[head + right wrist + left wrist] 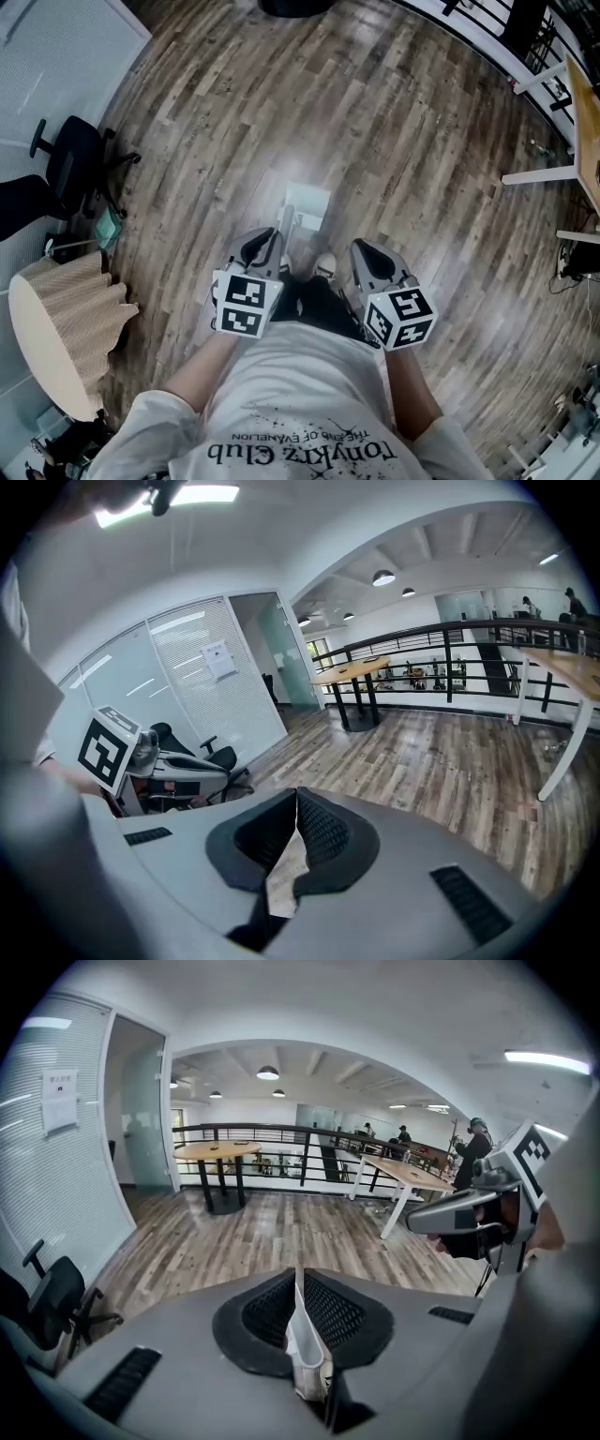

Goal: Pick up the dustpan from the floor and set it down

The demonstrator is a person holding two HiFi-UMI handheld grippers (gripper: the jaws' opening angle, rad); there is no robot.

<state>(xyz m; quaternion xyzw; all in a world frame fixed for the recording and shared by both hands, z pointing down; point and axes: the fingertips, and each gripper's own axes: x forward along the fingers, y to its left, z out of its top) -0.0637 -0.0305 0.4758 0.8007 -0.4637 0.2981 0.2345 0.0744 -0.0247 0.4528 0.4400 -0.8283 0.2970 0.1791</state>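
Closest under the head camera is the person's white T-shirt [300,422], with two grippers held out ahead of it, each carrying one marker cube [246,302]. The single dustpan [307,208], pale and flat, sits just beyond the left gripper [274,234], whose jaws are pressed together on its thin white handle. From straight above it is hard to judge whether the pan rests on the wooden floor [394,122] or hangs just over it. The right gripper [362,247], beside the left one and apart from the pan, has its jaws closed tip to tip with nothing between them. One white shoe tip [325,265] shows between the two grippers. Farther out, one black office chair [75,159] and one round pale table [37,347] stand at the left. A white-legged desk [548,174] and a dark railing [487,33] are at the right.
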